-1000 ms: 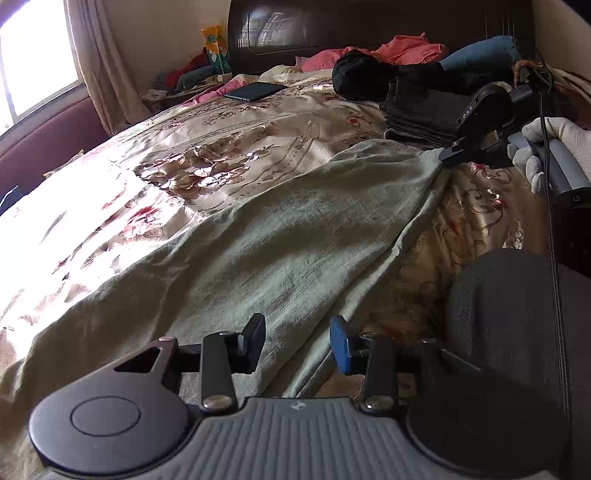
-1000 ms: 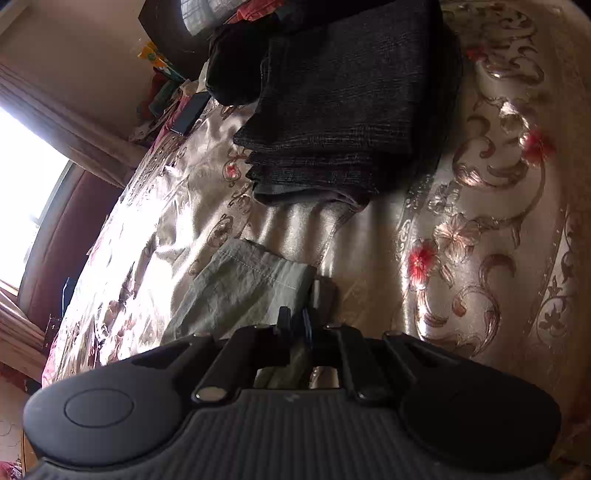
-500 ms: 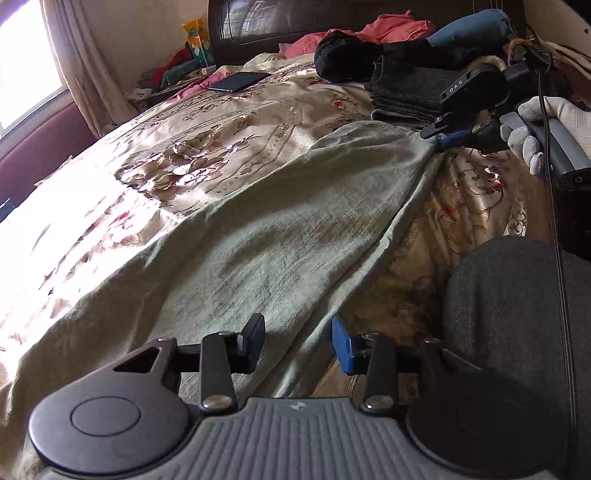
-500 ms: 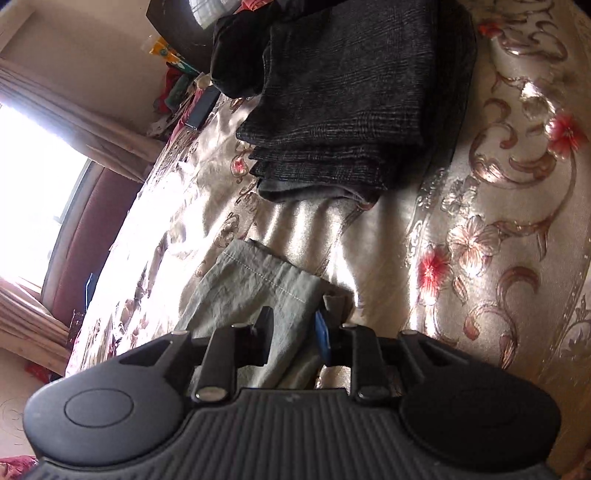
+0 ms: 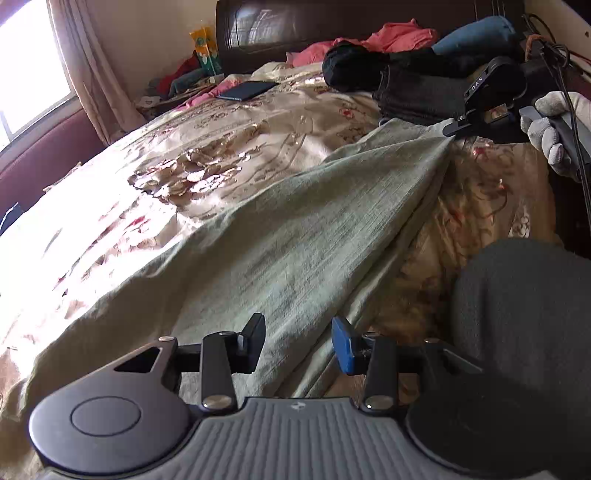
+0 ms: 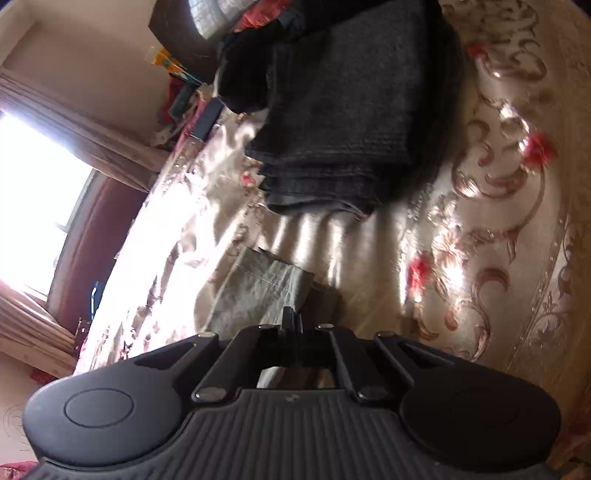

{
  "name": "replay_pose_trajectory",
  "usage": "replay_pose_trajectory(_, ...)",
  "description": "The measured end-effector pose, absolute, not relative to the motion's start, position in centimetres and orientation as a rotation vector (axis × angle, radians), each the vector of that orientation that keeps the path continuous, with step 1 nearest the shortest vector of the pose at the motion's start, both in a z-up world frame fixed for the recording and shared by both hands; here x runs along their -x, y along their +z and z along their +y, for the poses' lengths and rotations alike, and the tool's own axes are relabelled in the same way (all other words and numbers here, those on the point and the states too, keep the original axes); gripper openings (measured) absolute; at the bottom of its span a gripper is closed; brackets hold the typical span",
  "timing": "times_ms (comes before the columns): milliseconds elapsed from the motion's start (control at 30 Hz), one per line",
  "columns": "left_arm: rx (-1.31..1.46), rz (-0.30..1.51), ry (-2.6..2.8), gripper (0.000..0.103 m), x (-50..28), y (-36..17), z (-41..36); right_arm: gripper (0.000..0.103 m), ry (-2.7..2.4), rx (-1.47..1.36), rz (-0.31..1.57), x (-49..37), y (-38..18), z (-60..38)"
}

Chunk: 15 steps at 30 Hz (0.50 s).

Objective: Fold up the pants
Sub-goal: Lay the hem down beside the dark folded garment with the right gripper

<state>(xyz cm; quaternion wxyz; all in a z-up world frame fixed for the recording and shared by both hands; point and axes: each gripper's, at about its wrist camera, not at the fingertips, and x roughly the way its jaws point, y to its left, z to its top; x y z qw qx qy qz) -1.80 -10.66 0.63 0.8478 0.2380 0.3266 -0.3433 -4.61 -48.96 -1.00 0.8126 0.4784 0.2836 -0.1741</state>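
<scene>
Pants (image 5: 280, 236), pale green, lie spread lengthwise across the floral bedspread (image 5: 229, 155). One hemmed leg end (image 6: 266, 291) sits directly ahead of the right gripper (image 6: 292, 321), whose jaws have just been closing and now stand clenched on the near corner of that hem; fabric bunches toward the pinch. In the left wrist view a gloved hand (image 5: 554, 125) carries the right gripper (image 5: 452, 130) at the far tip of the cloth, which pulls into a taut ridge running back toward the left gripper (image 5: 298, 341).

Left gripper: released, pads apart, green cloth beneath and between them but not pressed. Its right pad sits over the pants' near edge, where folds drop toward bare bedspread.

Beyond the right gripper, past a strip of bare bedspread: folded dark trousers (image 6: 351, 110), near the hem but apart from it. Open bedspread lies left of the pants, sunlit. Further off, near the headboard (image 5: 332, 26): dark tablet (image 5: 245, 90), pink garment (image 5: 391, 37).
</scene>
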Motion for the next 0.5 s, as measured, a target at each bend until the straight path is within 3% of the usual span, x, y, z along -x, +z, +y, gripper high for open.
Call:
replay_pose_trajectory(200, -0.494, 0.715, -0.695, 0.053, 1.9, 0.0, -9.6, 0.011, -0.276, -1.071, 0.626, 3.8, -1.9, -47.9)
replay_pose_trajectory(267, -0.497, 0.713, -0.705, 0.053, 2.1, 0.3, -9.2, 0.027, -0.252, -1.029, 0.647, 3.0, -1.5, -47.4)
replay_pose_trajectory(300, -0.506, 0.709, -0.704, 0.053, 2.2, 0.4, -9.0, 0.042, -0.245, -1.014, 0.651, 2.7, -1.5, -47.1)
replay_pose_trajectory(333, -0.526, 0.7, -0.693, 0.053, 2.3, 0.4, -8.7, 0.042, -0.243, -1.004, 0.652, 2.4, -1.6, -46.9)
replay_pose_trajectory(367, -0.54, 0.694, -0.683, 0.053, 2.3, 0.4, -8.5, 0.041, -0.245, -0.991, 0.654, 2.2, -1.6, -46.7)
replay_pose_trajectory(433, -0.547, 0.699, -0.662, 0.053, 2.2, 0.2, -8.2, 0.007, -0.264, -0.96, 0.661, 2.0, -1.4, -46.5)
replay_pose_trajectory(500, -0.549, 0.712, -0.648, 0.053, 1.8, -0.3, -8.3, 0.004, -0.288, -0.973, 0.67, 2.1, -1.5, -46.6)
